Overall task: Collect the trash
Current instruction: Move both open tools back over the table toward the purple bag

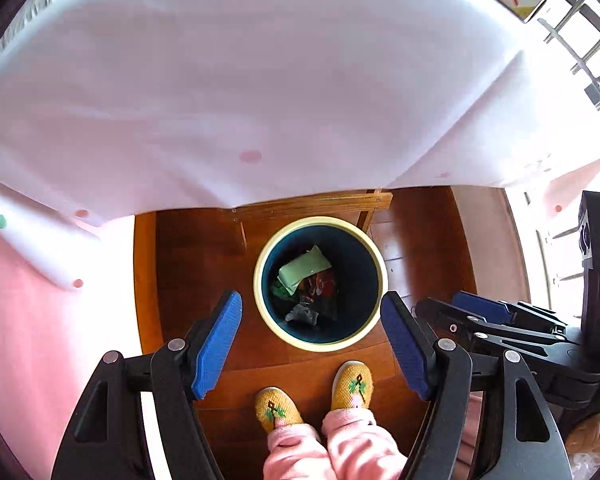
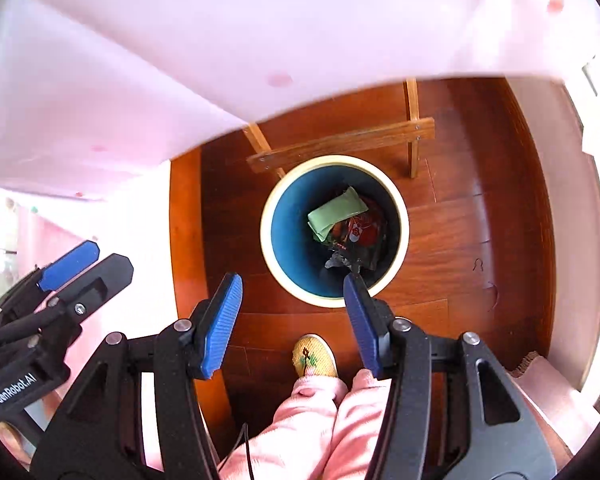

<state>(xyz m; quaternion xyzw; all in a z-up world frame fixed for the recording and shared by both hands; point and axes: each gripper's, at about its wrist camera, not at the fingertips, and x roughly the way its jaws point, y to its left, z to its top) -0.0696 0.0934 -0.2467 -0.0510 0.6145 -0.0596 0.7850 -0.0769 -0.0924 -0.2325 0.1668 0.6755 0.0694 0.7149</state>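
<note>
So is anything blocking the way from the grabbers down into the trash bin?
Nothing visible. Both the left gripper and the right gripper hang open and empty above the bin. Its mouth is uncovered, with a green packet and dark wrappers already inside. The tablecloth hangs beyond it.

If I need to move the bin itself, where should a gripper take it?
Judging from both views, grip the cream rim of the bin on the side nearest the slippers, coming straight down. The bin stands upright with its mouth open, so one finger can go inside and one outside. The far side sits close to the wooden frame.
</note>
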